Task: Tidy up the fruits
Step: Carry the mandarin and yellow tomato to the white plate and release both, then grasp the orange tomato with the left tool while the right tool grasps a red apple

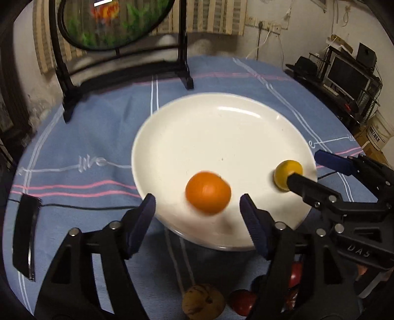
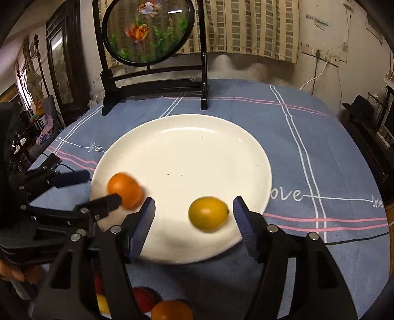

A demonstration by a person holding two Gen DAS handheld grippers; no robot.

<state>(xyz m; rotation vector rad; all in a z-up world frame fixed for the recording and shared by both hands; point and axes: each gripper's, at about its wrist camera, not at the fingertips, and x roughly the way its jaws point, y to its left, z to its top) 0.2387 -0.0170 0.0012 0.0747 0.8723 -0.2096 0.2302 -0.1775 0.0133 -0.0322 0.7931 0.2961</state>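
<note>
A white plate (image 1: 221,123) (image 2: 184,147) sits on the blue tablecloth. An orange (image 1: 208,192) (image 2: 125,189), blurred, is at the plate's near edge between the fingers of my left gripper (image 1: 197,200) (image 2: 102,187). The jaws stand apart from it on both sides, so the gripper is open. A yellow lemon (image 2: 208,213) (image 1: 287,173) is on the plate's near right side, between the blue pads of my right gripper (image 2: 194,200) (image 1: 305,167). That gripper is open too, with gaps on both sides of the lemon.
A round fish-picture screen (image 1: 118,22) (image 2: 147,32) on a black stand is at the table's back. A dark phone (image 1: 24,236) with a cable lies at the left. Below the grippers lie a brown walnut-like fruit (image 1: 203,302), red fruits (image 1: 242,301) (image 2: 144,299) and another orange (image 2: 172,310).
</note>
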